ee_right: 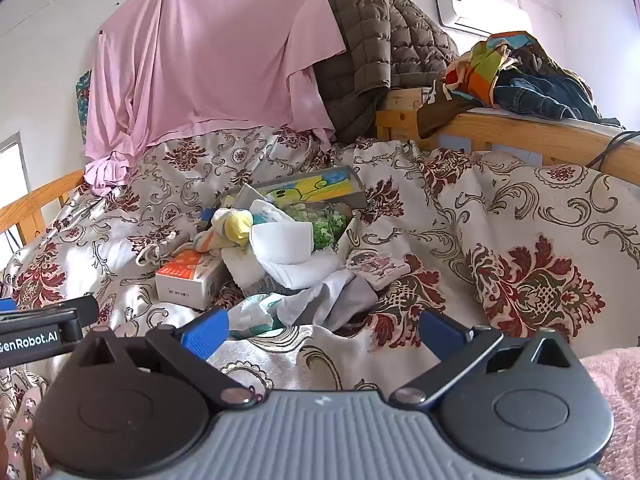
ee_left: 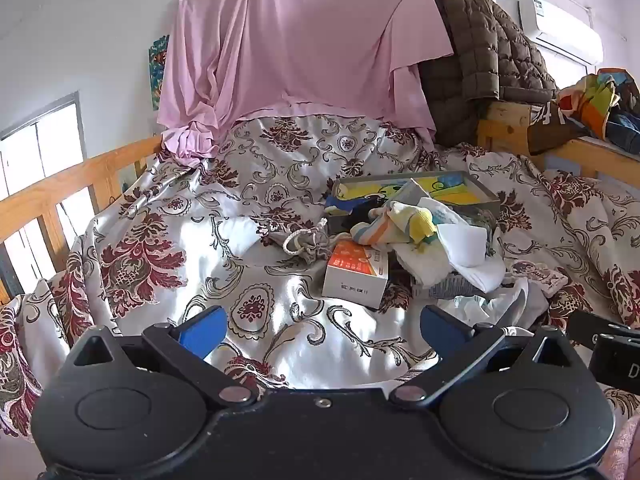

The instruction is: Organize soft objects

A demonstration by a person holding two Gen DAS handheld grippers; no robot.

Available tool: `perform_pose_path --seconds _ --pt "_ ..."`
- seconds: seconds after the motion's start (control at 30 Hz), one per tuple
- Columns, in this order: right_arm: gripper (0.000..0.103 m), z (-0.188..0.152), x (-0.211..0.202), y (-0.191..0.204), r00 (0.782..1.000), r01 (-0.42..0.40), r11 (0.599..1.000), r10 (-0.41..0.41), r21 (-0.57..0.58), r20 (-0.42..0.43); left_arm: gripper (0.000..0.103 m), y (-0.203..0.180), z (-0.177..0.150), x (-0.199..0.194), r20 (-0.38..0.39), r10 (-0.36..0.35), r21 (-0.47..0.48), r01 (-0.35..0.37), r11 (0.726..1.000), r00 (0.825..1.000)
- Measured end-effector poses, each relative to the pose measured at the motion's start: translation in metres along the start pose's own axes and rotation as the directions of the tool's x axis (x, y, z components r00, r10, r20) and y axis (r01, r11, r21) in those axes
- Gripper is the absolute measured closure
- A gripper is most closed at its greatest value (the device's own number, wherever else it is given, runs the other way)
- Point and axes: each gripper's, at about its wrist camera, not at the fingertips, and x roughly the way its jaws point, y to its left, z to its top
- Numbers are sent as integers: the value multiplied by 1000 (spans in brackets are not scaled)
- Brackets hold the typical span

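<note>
A heap of socks lies on the flowered bedspread [ee_left: 168, 240]: a white sock [ee_left: 464, 240] [ee_right: 280, 240], a yellow and striped pair [ee_left: 396, 224] [ee_right: 228, 228], a grey sock [ee_right: 340, 300] and a small printed pink sock [ee_right: 378, 264]. Behind them stands an open grey box [ee_left: 486, 192] [ee_right: 352, 192] with colourful folded items inside. My left gripper [ee_left: 320, 332] hovers open over bare bedspread, short of the heap. My right gripper [ee_right: 324, 332] is open too, its blue pads [ee_right: 206, 334] just short of the grey sock. Nothing is between either pair of fingers.
An orange and white carton [ee_left: 356, 272] [ee_right: 188, 276] and a grey drawstring pouch [ee_left: 308, 244] lie left of the socks. A pink sheet [ee_left: 288, 40] hangs at the back beside a brown quilted jacket [ee_right: 372, 44]. Wooden bed rails [ee_left: 60, 184] [ee_right: 520, 136] border the bed; clothes [ee_right: 520, 76] pile on the right rail.
</note>
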Motion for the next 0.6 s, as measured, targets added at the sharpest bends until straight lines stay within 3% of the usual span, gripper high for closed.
perform_pose_path --seconds 0.6 --pt "0 0 1 0 1000 0 1000 0 0 -2 1 0 0 0 0 -1 0 1 1000 1000"
